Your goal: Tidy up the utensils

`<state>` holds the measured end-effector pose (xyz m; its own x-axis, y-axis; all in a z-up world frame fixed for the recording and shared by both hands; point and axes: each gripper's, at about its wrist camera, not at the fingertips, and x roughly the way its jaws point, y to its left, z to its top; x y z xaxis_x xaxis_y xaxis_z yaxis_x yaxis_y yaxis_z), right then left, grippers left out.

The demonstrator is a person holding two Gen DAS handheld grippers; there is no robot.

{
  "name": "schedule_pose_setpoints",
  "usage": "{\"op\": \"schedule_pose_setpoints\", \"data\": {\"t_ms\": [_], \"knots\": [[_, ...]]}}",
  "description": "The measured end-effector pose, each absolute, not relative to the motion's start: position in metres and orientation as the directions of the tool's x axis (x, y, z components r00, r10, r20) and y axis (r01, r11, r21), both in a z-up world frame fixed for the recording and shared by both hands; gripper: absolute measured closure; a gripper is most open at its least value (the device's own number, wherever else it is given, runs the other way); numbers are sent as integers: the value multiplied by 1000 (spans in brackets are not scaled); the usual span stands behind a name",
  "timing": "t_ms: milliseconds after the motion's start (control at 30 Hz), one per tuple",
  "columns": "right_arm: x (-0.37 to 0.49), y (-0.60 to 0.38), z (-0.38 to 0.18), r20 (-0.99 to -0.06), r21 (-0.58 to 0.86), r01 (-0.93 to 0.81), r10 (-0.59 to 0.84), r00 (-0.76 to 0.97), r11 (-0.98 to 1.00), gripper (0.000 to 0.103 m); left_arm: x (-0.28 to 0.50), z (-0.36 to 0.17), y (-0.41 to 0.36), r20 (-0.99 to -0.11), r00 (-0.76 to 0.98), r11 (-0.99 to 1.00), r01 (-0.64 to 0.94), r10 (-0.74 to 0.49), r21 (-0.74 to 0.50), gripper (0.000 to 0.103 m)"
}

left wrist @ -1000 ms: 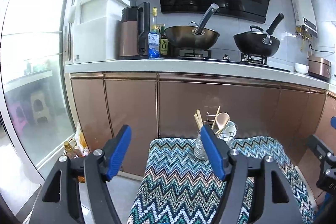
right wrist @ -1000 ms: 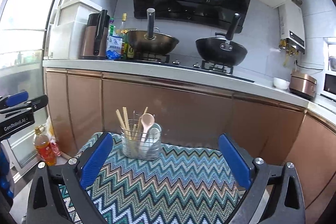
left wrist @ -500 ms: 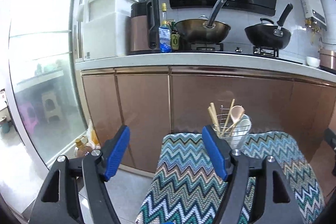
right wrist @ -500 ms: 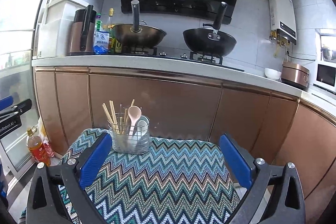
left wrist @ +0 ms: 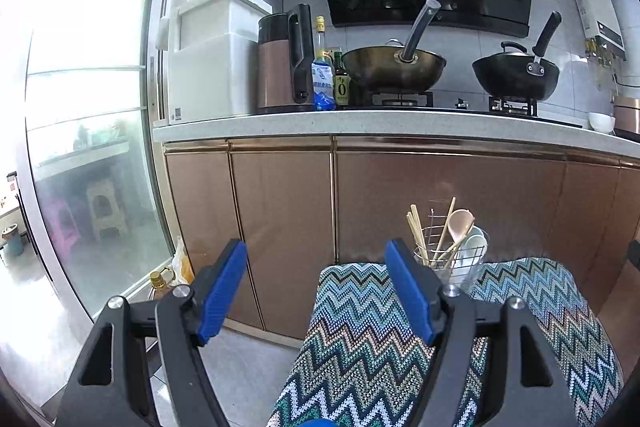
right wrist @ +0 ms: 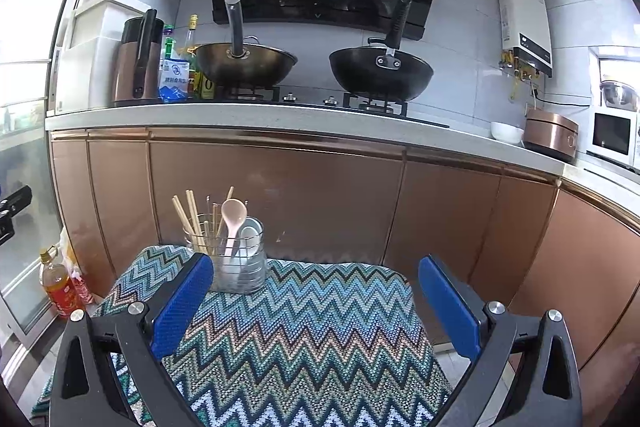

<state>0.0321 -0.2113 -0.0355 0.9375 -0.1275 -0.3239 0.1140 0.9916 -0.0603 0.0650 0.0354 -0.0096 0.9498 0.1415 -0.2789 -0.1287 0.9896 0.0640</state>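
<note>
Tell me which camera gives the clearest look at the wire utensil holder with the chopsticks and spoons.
The right wrist view. There the wire utensil holder stands almost whole on the zigzag-patterned cloth, only its lower left edge behind a blue finger pad. In the left wrist view, the holder sits smaller and its lower left is cut off by a pad.

My right gripper (right wrist: 316,303) hangs with jaws spread wide, blue pads (right wrist: 182,305) bare, nothing between them. Below: zigzag-knit cloth (right wrist: 304,339) covering a low surface. At 11 o'clock from my jaws, a wire utensil holder (right wrist: 236,259) stands upright on the cloth's far edge, just beyond my left pad. Inside it: wooden chopsticks (right wrist: 188,219) leaning left, a pink spoon (right wrist: 233,221), a white spoon (right wrist: 248,237). At 12 o'clock, copper cabinet doors (right wrist: 280,195); above them two woks (right wrist: 246,63) on the stove. At 9 o'clock, an oil bottle (right wrist: 56,283) on the floor.
</note>
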Motion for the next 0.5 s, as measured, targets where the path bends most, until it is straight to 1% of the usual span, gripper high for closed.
{"op": "schedule_pose_setpoints", "data": {"t_ms": [500], "knots": [[26, -244, -35, -314, -44, 211, -214, 925, 976, 0, 56, -2, 27, -235, 963, 989, -117, 135, 92, 33]]}}
